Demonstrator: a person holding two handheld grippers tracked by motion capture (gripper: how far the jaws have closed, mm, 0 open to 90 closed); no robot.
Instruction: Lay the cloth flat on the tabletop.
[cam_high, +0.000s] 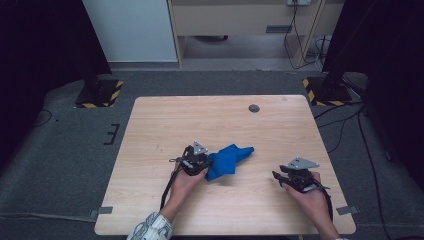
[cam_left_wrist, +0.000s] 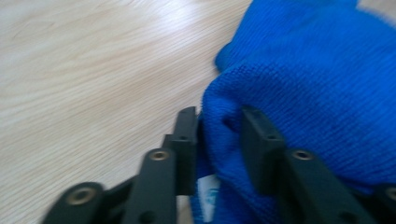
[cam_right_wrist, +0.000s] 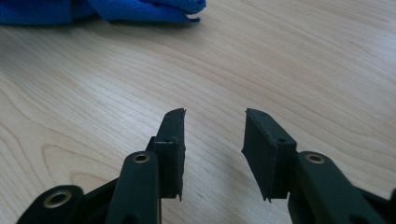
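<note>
Grey carpet floor (cam_high: 60, 150), wooden table (cam_high: 220, 120), black curtains (cam_high: 35, 45), pale cabinet (cam_high: 240, 20) behind

Black claws (cam_right_wrist: 212, 140) with brass rivets, grey three-cornered plates, black cables, patterned left sleeve (cam_high: 150, 227)

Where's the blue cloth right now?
In the high view the cloth lies bunched near the table's middle, a fold between the left gripper's jaws.
</note>
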